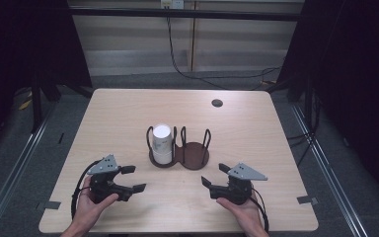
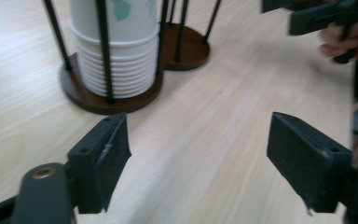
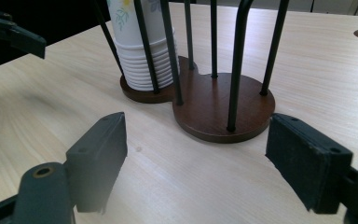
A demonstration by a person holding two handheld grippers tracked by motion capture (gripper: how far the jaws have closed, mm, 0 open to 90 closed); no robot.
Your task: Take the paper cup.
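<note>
Left hand-held gripper (image 1: 134,178) and right hand-held gripper (image 1: 213,175) face inward, jaws apart, gripping nothing

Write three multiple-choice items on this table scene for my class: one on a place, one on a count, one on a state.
1. Where does the stack of paper cups stand?
A. left bay of the holder
B. right bay
C. bare table

2. How many round bays has the holder?
A. one
B. two
C. four

3. How is the left claw?
A. shut on a cup
B. open, holding nothing
C. gripping a rod

Key: 1 A, rods ring the stack there; 2 B, two joined brown discs; 3 B, only table between its jaws.
</note>
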